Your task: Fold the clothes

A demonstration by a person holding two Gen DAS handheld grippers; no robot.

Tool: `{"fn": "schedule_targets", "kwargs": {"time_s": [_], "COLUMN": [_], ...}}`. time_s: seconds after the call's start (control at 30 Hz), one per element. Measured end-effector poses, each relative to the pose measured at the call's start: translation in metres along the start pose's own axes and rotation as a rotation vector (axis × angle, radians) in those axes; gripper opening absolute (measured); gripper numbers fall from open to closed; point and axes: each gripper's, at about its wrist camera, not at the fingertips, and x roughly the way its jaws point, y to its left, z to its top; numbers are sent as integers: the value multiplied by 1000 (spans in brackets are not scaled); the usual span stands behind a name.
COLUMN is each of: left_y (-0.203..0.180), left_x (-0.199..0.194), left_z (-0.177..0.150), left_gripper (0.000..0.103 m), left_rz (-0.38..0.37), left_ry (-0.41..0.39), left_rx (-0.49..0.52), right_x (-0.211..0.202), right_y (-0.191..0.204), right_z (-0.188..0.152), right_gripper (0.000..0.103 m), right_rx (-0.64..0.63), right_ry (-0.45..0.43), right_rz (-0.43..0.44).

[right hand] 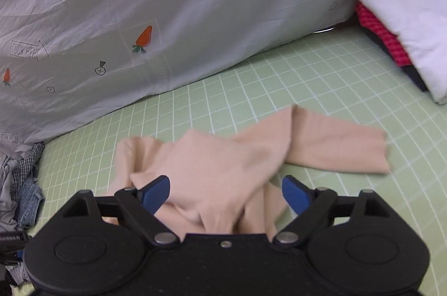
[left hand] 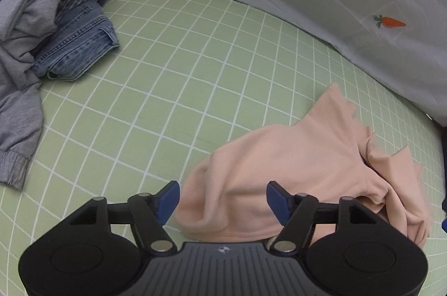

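Largest before us is the grey sheet [right hand: 167, 16], printed with small carrots, which hangs as a backdrop along the far edge of the green grid mat [left hand: 173, 89]. On that mat, at the far left in the left wrist view, we see a heap of clothes [left hand: 42, 25]: a grey sweatshirt, a checked piece and a pair of jeans tangled together. At the far right in the right wrist view a white cushion [right hand: 405, 25] lies over some red checked cloth.

The piece we are working on is the peach top [right hand: 212, 164], lying crumpled near the middle of the mat, right under both tools, with one sleeve [right hand: 343, 150] stretched flat toward the right and the body bunched in soft ridges.

We judge the top to be light, thin and limp; it will sag and slide rather than hold a shape, so it wants pinching at a hem or seam, not in the loose middle. The rolled lower hem [left hand: 223, 233] close to our left tool looks the best place to take hold.

Our left gripper [left hand: 223, 198] stands with its jaws apart over that hem, clasping nothing. Our right gripper [right hand: 225, 195] is likewise spread wide above the bunched folds, with cloth lying between the blue pads [right hand: 156, 192] but not pinched.
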Motion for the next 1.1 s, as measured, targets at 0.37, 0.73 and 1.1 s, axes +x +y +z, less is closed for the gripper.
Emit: {"fn": "schedule_targets", "kwargs": {"time_s": [0.37, 0.73, 1.1], "left_y": [16, 31, -9], "left_x": [32, 9, 25], "left_z": [17, 130, 63], "left_gripper": [8, 14, 86], "left_rz": [-49, 140, 91], "left_ry": [61, -286, -135], "left_rx": [-81, -28, 87], "right_x": [87, 55, 72], "right_y": [-59, -76, -42], "right_z": [30, 147, 50], "right_gripper": [13, 6, 103], "right_rx": [338, 210, -21], "right_ry": [79, -349, -139], "right_rz": [73, -60, -159]}}
